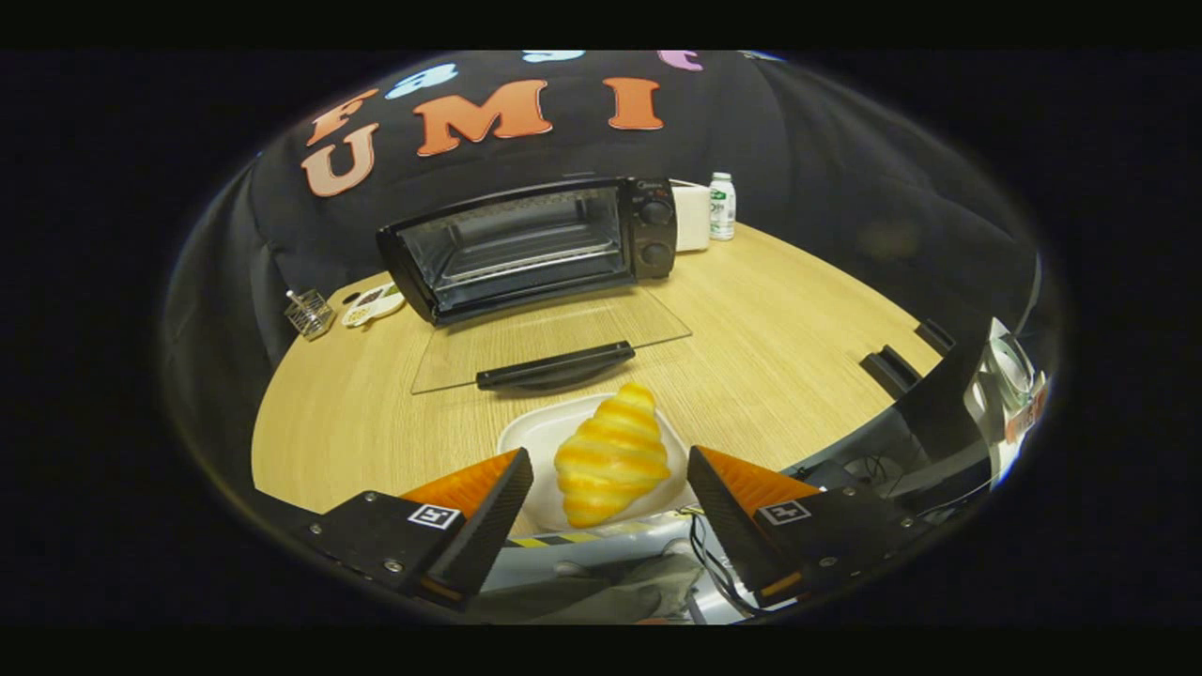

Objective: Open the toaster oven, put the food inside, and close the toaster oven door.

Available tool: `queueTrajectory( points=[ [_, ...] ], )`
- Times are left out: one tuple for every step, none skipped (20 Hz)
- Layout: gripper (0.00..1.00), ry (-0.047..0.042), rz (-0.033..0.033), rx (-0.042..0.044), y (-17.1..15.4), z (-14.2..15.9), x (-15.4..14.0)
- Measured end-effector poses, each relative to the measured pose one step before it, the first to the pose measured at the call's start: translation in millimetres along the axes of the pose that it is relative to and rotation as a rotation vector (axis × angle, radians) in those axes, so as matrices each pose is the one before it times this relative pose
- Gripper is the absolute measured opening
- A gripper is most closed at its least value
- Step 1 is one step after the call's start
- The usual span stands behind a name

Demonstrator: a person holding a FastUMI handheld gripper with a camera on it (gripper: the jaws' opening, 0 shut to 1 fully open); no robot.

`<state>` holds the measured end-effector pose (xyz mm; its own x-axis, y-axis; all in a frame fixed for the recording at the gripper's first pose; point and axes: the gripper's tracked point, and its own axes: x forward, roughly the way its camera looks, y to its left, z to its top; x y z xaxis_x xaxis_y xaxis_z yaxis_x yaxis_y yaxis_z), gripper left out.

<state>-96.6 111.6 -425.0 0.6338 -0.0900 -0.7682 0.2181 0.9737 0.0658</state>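
Golden ridged croissant (610,455) on white plate (531,437), fingers (493,502) spread apart either side, oven (531,246) door down

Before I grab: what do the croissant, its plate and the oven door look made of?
Croissant, between the open fingers: glossy, evenly striped, probably a plastic or foam replica. Plate: smooth white, ceramic or plastic, can't tell. Oven door: clear glass, wood grain showing through, with a dark handle.

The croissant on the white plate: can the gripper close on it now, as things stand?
Probably yes. The gripper is open, and the croissant lies on the white plate between its fingers, neither touching it, with nothing in the way.
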Motion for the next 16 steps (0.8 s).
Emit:
queueTrajectory(
  points=[
    [0.99,0.00832,-0.00695,-0.0002,-0.58,-4.75,3.3],
    [0.99,0.00965,-0.00629,0.00048,-0.54,-3.56,4.15],
    [0.99,0.00813,-0.00281,0.00183,-0.1,-2.92,2.16],
    [0.99,0.00977,-0.0027,0.0036,0.8,-3.34,2.49],
    [0.99,0.01368,-0.00186,0.0044,-0.06,-3.23,1.88],
    [0.99,0.00952,-0.00048,0.00475,0.41,-2.68,2.4],
    [0.99,0.00567,-0.002,0.00283,-0.18,-1.49,4.76],
    [0.99,0.00814,-0.00038,0.001,1.31,-1.42,4.43],
    [0.99,0.00833,0.00165,0.00066,3.01,-2.9,4.17],
    [0.99,0.01052,-0.00051,-0.00096,1.33,-2.16,3.37],
    [0.99,0.01093,-0.00231,-0.00182,-0.54,-3.11,2.74],
    [0.99,-0.00546,-0.00153,-0.00485,0.76,2.05,0.8],
    [0.99,-0.00147,-0.00416,-0.01014,0.17,-0.56,2.88],
    [0.99,0.00161,-0.00793,-0.01469,-1.66,-0.42,1.3],
    [0.98,0.00552,-0.00205,-0.00728,-1.76,-0.3,0.53],
    [0.94,0.00301,0.0019,0.00139,0.19,1.08,-2.18]
  ],
)
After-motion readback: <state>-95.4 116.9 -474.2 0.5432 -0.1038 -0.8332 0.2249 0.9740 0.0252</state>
